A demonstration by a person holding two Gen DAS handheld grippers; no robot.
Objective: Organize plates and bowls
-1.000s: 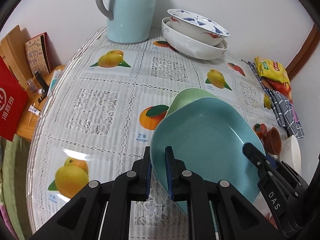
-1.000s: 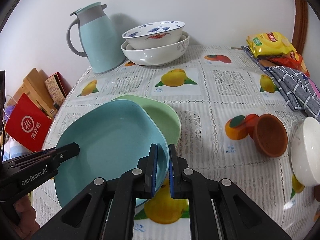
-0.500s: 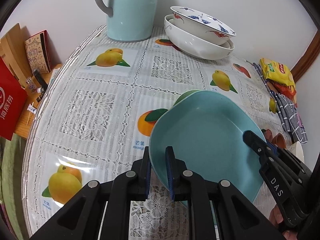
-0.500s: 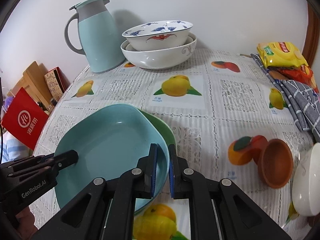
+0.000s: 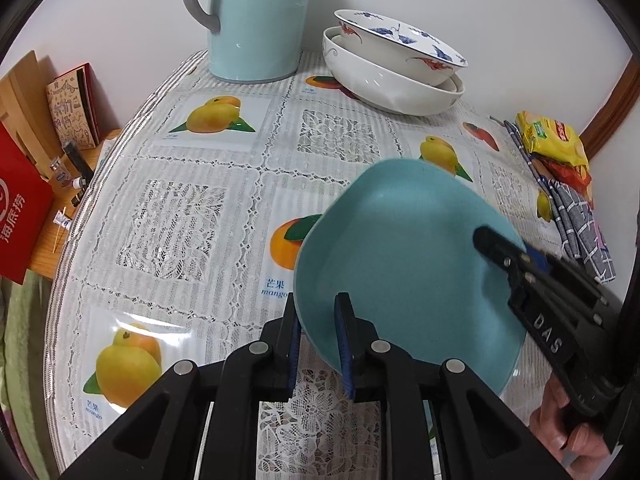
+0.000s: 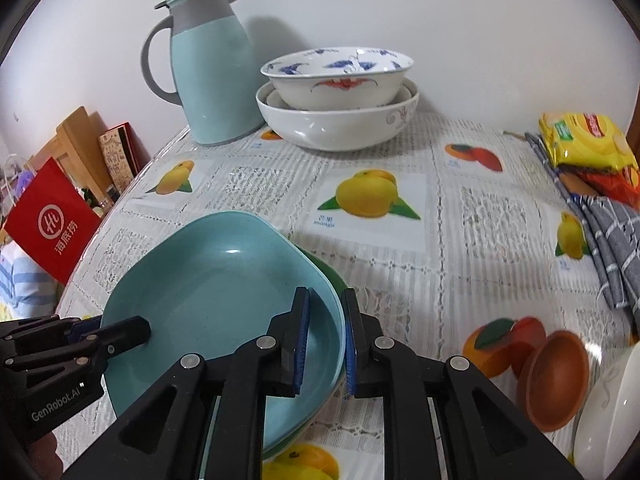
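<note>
- Done so far: teal plate (image 6: 216, 300) stacked on green plate (image 6: 326, 270); only a green sliver showing at 3 o'clock of the teal one.
- Also done: blue-patterned bowl (image 6: 336, 76) nested in white bowl (image 6: 340, 126), far end of the table (image 6: 460, 248), 12 o'clock from the plates, just beside the teal jug (image 6: 212, 76).
- Left to do, by judgement: brown bowl (image 6: 554, 380) tipped on its side at 4 o'clock, plus white dish (image 6: 608, 420) at the right edge, both loose.
- Left gripper (image 5: 318, 340): jaws opening, narrow gap, teal plate rim between them, pads look just off it.
- Right gripper (image 6: 326, 344): jaws opening, narrow gap, plate rim between, outer pad clear of it.
- Likely step in hand: letting go after setting the plate down.
- Teal plate look: rounded-square, shallow, matte with a small glare spot, smooth raised rim, clean and empty.
- Plate pair near the front table edge, 6 o'clock of the bowl stack, well apart from it.
</note>
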